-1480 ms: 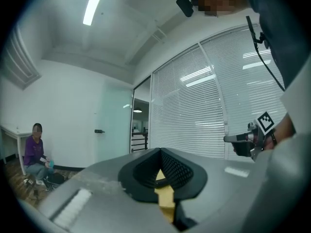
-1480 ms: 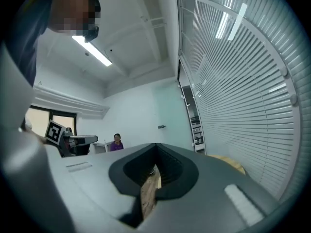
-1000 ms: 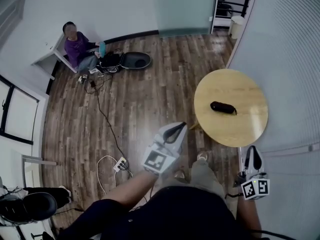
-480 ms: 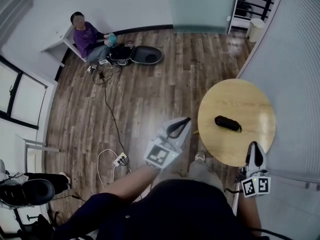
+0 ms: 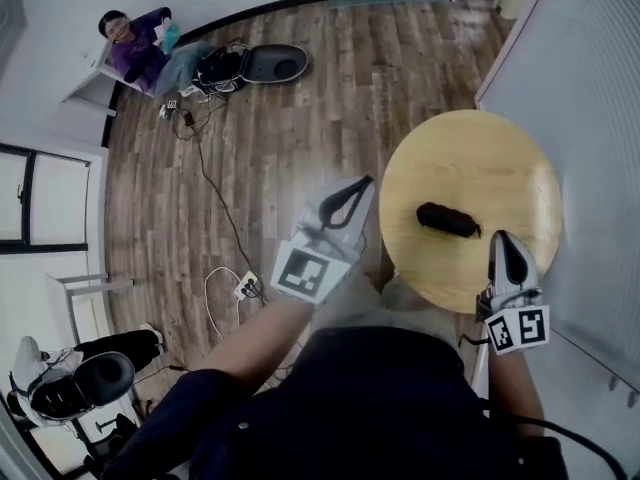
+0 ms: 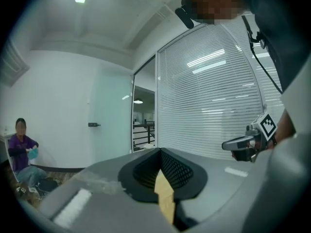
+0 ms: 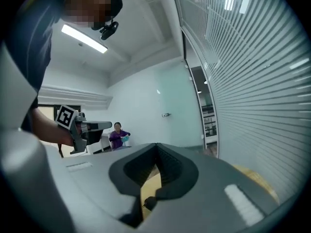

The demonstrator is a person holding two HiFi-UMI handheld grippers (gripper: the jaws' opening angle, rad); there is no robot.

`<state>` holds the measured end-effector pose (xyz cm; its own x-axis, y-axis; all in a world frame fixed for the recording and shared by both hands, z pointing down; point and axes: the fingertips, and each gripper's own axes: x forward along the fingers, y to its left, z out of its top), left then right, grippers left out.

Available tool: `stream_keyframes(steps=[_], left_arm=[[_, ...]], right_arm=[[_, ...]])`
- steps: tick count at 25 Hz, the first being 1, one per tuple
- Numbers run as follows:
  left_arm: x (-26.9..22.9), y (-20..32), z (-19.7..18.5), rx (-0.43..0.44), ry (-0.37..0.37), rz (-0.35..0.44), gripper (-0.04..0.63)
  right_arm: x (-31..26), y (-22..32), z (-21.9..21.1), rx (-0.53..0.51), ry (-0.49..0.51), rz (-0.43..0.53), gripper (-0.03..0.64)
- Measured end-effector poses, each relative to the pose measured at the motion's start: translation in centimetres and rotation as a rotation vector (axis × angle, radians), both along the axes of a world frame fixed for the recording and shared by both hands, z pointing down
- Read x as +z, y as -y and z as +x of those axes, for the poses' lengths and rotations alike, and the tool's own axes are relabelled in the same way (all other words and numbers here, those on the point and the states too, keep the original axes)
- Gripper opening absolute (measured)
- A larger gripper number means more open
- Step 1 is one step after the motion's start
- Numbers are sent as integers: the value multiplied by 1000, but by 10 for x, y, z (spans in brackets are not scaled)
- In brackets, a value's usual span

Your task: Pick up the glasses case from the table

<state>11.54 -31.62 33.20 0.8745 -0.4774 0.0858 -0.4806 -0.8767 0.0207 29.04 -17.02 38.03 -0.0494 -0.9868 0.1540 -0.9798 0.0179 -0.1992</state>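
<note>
The black glasses case (image 5: 448,220) lies near the middle of the round wooden table (image 5: 470,158) in the head view. My right gripper (image 5: 500,240) is shut and empty, its tip over the table's near edge just right of the case and apart from it. In the right gripper view (image 7: 156,145) a dark bit of the case (image 7: 149,203) shows through the gap under the jaws. My left gripper (image 5: 360,183) hangs over the floor just left of the table, jaws meeting at the tip, nothing held. The left gripper view (image 6: 159,152) shows wood through its loop.
A wall of white blinds (image 5: 590,118) runs close behind the table on the right. A person (image 5: 135,48) sits on the floor far left beside an open black bag (image 5: 262,65). A cable and power strip (image 5: 245,286) lie on the wood floor, an office chair (image 5: 75,383) at lower left.
Both grippers have come forward toward the table. The right gripper's tip now reaches over the table's near edge beside the case; the left one has drawn level with the table's left rim.
</note>
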Motion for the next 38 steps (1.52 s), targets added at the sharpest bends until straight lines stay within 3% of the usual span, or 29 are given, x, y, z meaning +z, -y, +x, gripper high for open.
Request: stream_keyframes(steps=[2,6,12,17,21,23,28,33,36,38], left_arm=[[24,11,7,20,22,-32,3],[74,36,21,56,67,-80,3],[137,32,58,134,74,-113,3],[188,13,87,169,78,-187,3],[215,5,100,238,163,-175,3],[229,8,105,199,135,-224,3],[264,10,115,173,153,-261,3],[276,17,121,150,182,-269,3],[282,34,118,118,205,-264,3],[286,41,117,98,206,-256,3]], right_arm=[[32,9,-2,-10,-13,-53,8],[86,25,-11,-53,-158,-116,8],[168,35,-2,-58,-110,-227,12],[231,37,-1,-105,-113,-350,187],[249,46,-4,-196,-201,-360,288],[265,47,-9,-279,-294,-393,342],[312,48,-7,-391,-486,-497,348],[340,59,-10,-464,-584,-509,353],[361,63,2,-505,-666,-609,367],[375,65,8,-516,-663,-662,362]])
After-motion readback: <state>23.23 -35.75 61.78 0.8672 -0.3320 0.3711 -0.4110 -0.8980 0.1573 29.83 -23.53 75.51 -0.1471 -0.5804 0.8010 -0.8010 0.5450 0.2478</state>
